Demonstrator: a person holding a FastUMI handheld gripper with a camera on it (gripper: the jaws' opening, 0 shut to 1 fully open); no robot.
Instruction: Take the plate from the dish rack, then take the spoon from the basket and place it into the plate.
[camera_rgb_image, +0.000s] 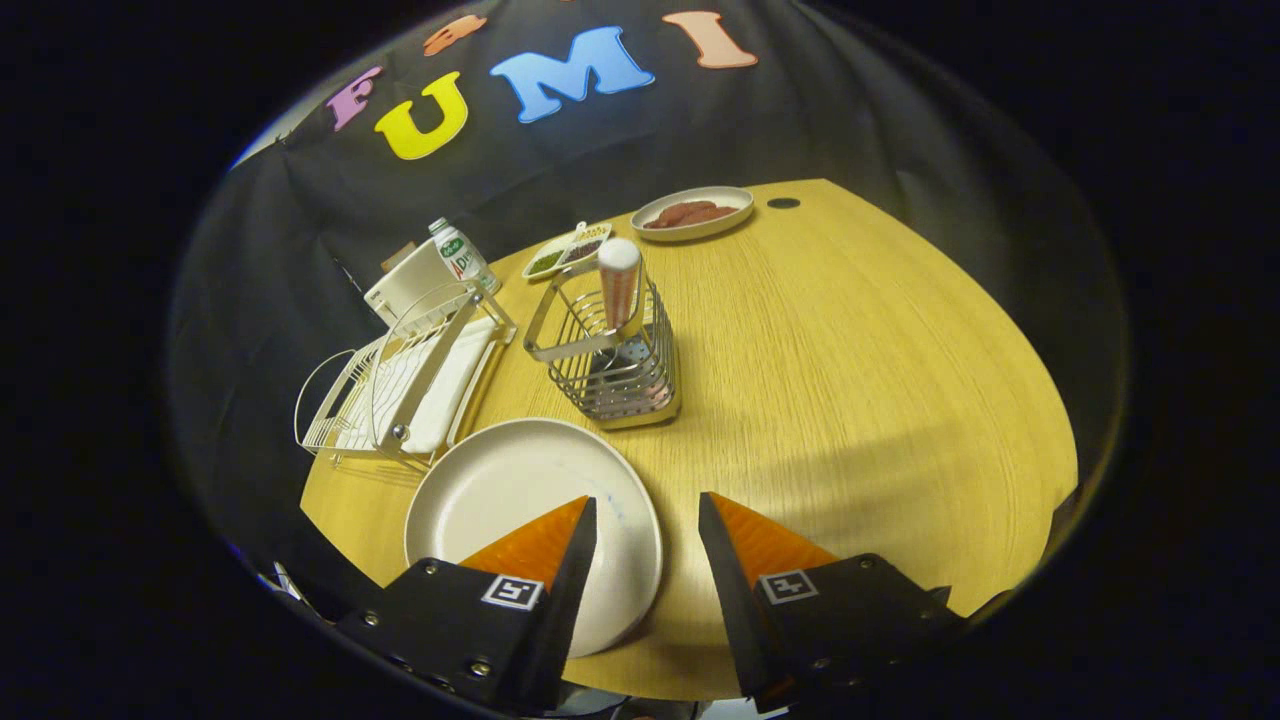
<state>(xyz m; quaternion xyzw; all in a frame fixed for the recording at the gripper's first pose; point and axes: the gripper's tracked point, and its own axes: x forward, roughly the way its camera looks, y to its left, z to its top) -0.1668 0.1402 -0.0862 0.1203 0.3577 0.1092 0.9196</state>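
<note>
My gripper (647, 515) was spread, holding nothing; the spoon (620, 285) in the basket (610, 350) (light, probably slippery) I judged best pinched at its upright handle.

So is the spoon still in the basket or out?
In: the spoon stands handle-up inside the wire basket; the hand-held gripper is open and empty.

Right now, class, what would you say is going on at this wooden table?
A person's hand-held two-finger tool hangs open and empty above the round wooden table. The round white plate already lies flat on the table beside the white wire dish rack, partly beneath one orange finger. The spoon with the white-tipped handle stands upright in the metal wire basket, beyond the fingers, not yet picked up.
</note>
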